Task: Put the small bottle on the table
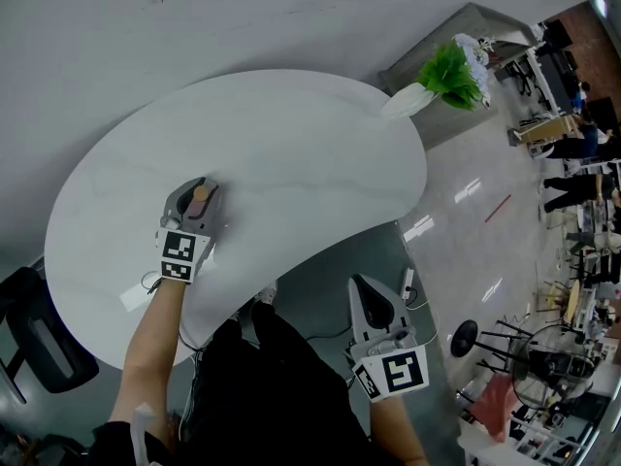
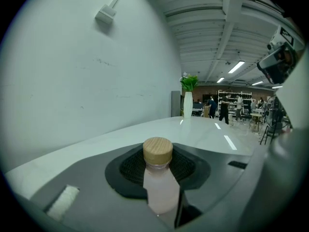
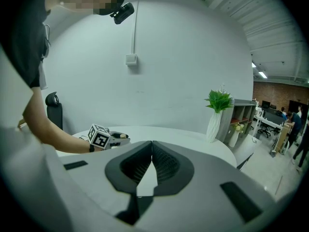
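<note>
The small bottle (image 2: 160,190) has a pale pink body and a round wooden cap (image 1: 201,194). It stands upright between the jaws of my left gripper (image 1: 199,184), which is shut on it over the left part of the white rounded table (image 1: 310,153). I cannot tell whether its base touches the tabletop. In the left gripper view the dark pads (image 2: 128,170) press on the bottle's sides. My right gripper (image 1: 362,284) hangs off the table, below its near edge, with its jaws shut and nothing between them (image 3: 152,144). The right gripper view also shows the left gripper (image 3: 104,138) on the table.
A white vase with a green plant (image 1: 441,76) stands beyond the table's far right end, near a grey shelf unit (image 3: 241,117). A black chair (image 1: 34,328) is at the table's near left. To the right are a glossy floor, a black stool base (image 1: 464,338) and a workshop with people.
</note>
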